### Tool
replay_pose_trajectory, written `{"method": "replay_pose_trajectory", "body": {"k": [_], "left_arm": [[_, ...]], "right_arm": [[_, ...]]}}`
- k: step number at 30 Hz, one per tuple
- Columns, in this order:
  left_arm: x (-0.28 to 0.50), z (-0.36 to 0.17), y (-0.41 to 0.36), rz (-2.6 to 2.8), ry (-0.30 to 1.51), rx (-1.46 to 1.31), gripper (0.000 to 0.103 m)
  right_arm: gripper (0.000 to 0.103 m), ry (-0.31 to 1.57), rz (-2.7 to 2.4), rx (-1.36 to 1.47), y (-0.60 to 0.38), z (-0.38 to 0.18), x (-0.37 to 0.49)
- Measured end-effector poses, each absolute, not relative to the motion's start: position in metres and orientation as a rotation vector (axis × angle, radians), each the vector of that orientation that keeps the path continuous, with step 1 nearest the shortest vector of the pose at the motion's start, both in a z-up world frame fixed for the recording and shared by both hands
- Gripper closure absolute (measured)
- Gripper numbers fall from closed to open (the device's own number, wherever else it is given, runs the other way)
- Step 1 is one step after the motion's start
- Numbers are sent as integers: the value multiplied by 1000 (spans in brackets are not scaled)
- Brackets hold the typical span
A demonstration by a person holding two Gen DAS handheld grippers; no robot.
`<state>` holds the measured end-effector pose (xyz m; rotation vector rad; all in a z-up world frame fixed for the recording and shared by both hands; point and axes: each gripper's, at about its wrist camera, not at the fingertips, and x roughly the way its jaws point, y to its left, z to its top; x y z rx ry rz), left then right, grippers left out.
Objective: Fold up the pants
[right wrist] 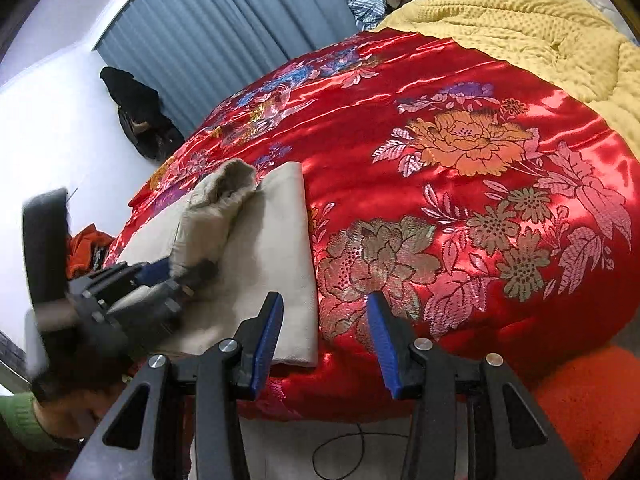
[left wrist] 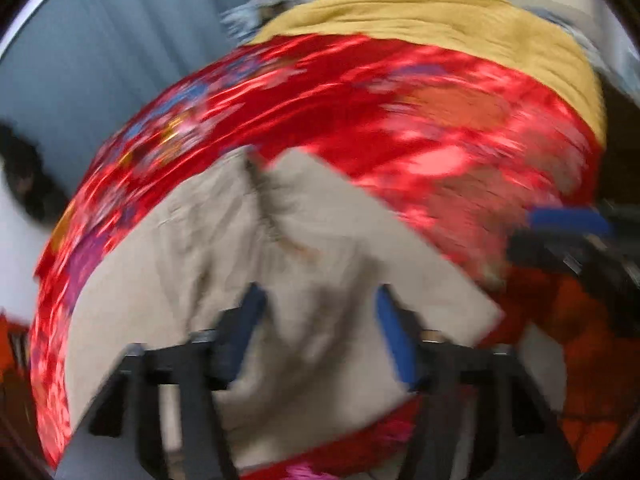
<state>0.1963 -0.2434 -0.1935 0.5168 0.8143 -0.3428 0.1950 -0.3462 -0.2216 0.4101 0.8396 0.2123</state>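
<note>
Beige pants point(right wrist: 276, 248) lie partly folded near the front edge of a red floral satin bedspread point(right wrist: 460, 184). In the right wrist view my left gripper point(right wrist: 192, 274) has a bunched fold of the pants between its fingers, raised a little off the rest. In the blurred left wrist view the pants point(left wrist: 304, 240) fill the space between the blue pads of the left gripper point(left wrist: 320, 320), which stand apart. My right gripper point(right wrist: 326, 340) is open and empty, hovering over the pants' right edge and the bedspread; it also shows in the left wrist view point(left wrist: 560, 232).
A yellow quilt point(right wrist: 520, 36) covers the far end of the bed. Grey-blue curtains point(right wrist: 224, 36) hang behind. A dark bag point(right wrist: 140, 116) leans at the wall. An orange rug point(right wrist: 592, 408) and a black cable point(right wrist: 352, 440) lie on the floor by the bed.
</note>
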Motion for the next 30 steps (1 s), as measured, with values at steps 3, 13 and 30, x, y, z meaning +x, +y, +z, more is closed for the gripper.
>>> {"method": "replay_pose_trajectory", "body": {"k": [3,13,30], "left_arm": [[167,-178,-242,-439,785,525,29],[181,-126,-59,-115,878,5,30],[172,-123,-31,-60,827,14,67]], "right_arm": [[59,836,188,444,-354,-224,194],[59,922,489,513,-311,-214,220],[80,962,563,621,-268,-187,268]]}}
